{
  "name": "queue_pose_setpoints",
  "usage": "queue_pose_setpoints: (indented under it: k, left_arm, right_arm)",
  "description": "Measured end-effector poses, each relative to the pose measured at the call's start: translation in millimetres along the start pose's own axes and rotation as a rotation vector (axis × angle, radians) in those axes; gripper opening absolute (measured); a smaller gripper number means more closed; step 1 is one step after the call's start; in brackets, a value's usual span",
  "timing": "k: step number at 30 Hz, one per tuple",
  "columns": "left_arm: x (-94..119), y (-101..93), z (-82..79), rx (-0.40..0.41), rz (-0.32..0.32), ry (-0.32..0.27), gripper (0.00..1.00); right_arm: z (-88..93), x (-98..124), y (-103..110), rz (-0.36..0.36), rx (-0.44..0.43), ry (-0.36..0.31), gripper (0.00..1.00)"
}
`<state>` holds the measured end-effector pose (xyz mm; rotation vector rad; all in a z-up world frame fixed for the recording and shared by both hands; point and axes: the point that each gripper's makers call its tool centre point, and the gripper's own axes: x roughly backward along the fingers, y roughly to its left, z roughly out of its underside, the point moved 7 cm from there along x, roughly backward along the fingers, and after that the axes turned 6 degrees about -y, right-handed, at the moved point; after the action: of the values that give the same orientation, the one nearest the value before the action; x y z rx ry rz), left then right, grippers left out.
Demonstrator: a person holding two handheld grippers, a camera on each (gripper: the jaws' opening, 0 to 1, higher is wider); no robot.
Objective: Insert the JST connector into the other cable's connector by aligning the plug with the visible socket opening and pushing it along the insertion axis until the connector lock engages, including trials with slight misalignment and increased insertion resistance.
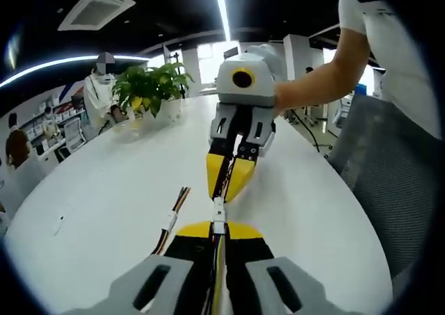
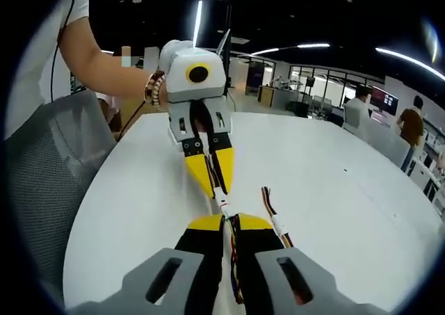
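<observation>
White table (image 1: 104, 190) in an open office; potted plant (image 1: 149, 85) at its far edge.

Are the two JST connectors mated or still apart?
Joined or touching: in the left gripper view the white connectors bridge the left gripper and right gripper with no visible gap. Cannot tell whether the lock has engaged.

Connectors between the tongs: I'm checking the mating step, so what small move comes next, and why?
Probably a short straight push together: the left tongs and right tongs face tip to tip, and the white connectors look in line and meeting, though lock engagement isn't discernible.
</observation>
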<state>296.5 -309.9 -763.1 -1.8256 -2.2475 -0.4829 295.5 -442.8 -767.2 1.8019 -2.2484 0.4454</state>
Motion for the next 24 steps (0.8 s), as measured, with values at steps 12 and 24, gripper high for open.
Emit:
queue_pose_setpoints:
  k: [12,24]
  left_arm:
    - [-0.5,-0.2,-0.8,0.011,-0.003,-0.013,0.0]
    - [-0.8,-0.8,-1.8,0.055,0.014,-0.039,0.0]
  right_arm:
    - [-3.4,-4.6,1.9,-0.01,-0.002,-0.006,0.02]
    - [-3.8,-2.5,3.4,-0.025,-0.028,-0.027,0.01]
